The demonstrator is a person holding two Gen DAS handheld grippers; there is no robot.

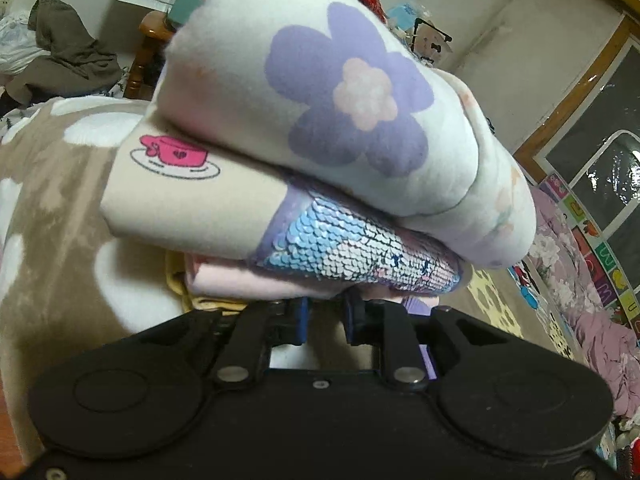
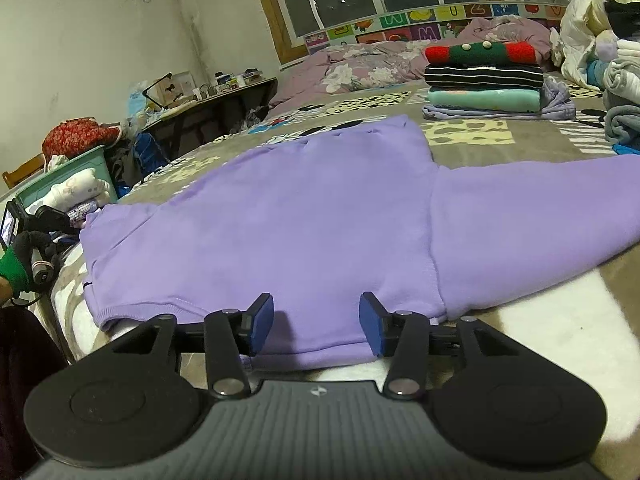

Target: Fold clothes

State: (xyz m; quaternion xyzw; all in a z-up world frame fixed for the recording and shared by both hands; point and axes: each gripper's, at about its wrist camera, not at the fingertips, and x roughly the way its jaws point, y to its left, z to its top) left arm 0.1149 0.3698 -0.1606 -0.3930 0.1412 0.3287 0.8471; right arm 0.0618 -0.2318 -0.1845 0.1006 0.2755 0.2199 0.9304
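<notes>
Left hand-held gripper (image 1: 326,318) clamped under folded clothes stack (image 1: 320,160); right hand-held gripper (image 2: 317,330) apart over purple sweatshirt (image 2: 304,216), frame centre, on bed (image 2: 560,328).

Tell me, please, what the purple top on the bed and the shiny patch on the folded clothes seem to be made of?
The purple top looks like soft matte knit cotton or fleece: smooth, with a ribbed hem. The shiny patch looks like plastic sequins: small overlapping scales that glint blue, white and pink. The exact fibres cannot be told.
</notes>
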